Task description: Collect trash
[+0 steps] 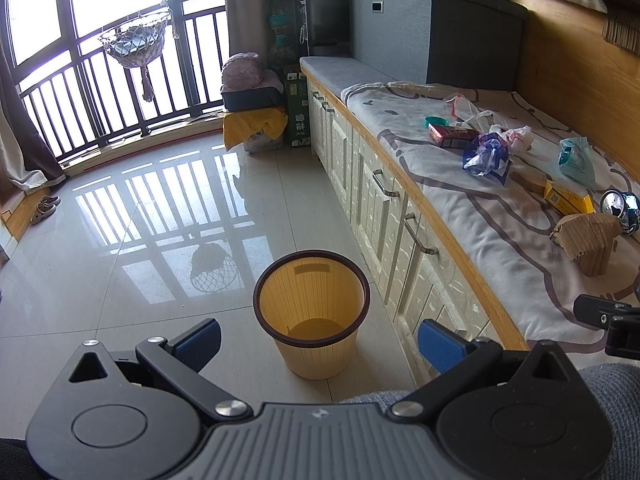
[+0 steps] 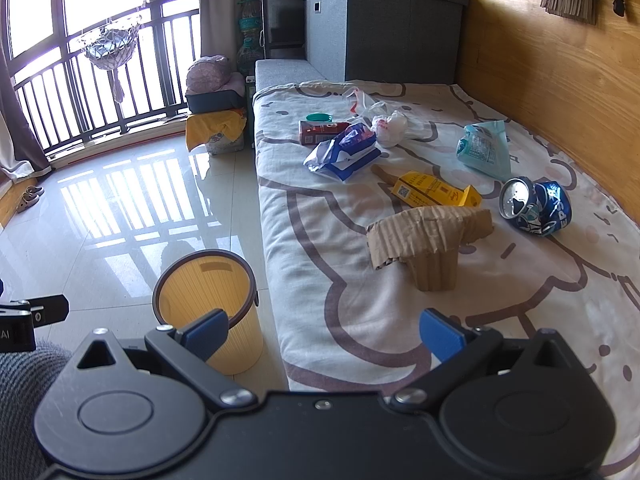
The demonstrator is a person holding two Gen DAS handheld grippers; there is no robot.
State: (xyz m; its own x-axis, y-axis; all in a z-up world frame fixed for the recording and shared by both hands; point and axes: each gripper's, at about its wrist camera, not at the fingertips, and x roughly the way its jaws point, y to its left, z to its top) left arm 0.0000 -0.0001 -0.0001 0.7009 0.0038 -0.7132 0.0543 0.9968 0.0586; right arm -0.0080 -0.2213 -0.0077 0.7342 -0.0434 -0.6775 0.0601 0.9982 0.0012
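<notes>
Trash bin (image 1: 311,312) beyond spread, seemingly empty fingers (image 1: 200,338).

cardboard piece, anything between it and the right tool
Nothing visible. The right tool is open, and only bare blanket lies between it and the cardboard piece. The yellow box and crushed can sit behind it.

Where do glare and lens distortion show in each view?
Left wrist view: blown-out window, railing reflected brightly on the floor tiles, cabinet edge bowed. Right wrist view: same floor glare, wooden wall curving; trash on the blanket stays sharp.
</notes>
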